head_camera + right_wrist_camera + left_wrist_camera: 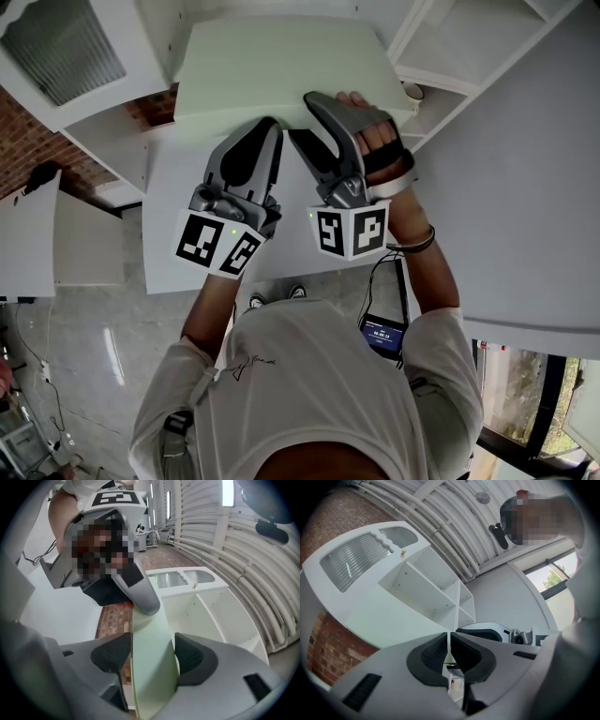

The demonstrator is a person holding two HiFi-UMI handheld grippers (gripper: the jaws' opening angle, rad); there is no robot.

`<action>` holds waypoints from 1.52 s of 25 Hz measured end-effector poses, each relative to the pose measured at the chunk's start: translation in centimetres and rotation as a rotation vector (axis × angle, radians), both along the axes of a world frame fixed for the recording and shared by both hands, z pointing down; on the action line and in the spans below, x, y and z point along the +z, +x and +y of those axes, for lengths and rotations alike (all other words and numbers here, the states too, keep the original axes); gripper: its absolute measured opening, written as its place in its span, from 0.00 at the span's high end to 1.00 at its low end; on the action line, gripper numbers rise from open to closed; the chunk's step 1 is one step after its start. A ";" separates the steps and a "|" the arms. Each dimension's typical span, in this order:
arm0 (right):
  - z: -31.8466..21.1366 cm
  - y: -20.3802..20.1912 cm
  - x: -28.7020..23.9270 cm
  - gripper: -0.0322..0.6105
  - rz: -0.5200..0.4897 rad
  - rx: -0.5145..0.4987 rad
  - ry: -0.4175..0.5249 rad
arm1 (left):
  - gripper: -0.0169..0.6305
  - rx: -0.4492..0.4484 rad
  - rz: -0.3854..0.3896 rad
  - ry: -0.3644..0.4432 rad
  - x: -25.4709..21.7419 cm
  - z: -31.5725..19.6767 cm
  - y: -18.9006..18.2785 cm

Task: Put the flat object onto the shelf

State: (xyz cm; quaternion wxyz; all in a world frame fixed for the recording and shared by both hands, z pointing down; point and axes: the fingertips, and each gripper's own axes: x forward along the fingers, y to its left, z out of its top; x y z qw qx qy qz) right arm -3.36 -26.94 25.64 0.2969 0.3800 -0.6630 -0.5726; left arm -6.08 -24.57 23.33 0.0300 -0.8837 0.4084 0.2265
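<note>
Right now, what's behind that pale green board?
The white shelf shows past the board at its edges, open compartments included. Whatever lies directly behind the board is covered.

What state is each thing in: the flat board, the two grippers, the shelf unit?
flat board: held up, gripped along one edge by both grippers.
left gripper: shut on the board's thin edge.
right gripper: shut on the board.
shelf unit: open-fronted, its compartments facing the board.
</note>
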 end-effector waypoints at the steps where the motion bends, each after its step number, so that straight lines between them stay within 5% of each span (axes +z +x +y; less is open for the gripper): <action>1: 0.3 0.2 0.0 0.49 -0.016 -0.007 -0.001 | 0.95 -0.002 0.001 0.001 0.0 -0.1 0.0; 18: -0.3 4.9 0.3 0.77 -0.244 0.027 -0.055 | 0.95 -0.022 -0.009 -0.029 0.6 -2.0 -0.5; 38: -3.3 5.1 0.3 0.80 -0.290 0.082 -0.077 | 0.95 -0.152 -0.150 -0.099 2.6 -4.7 -1.6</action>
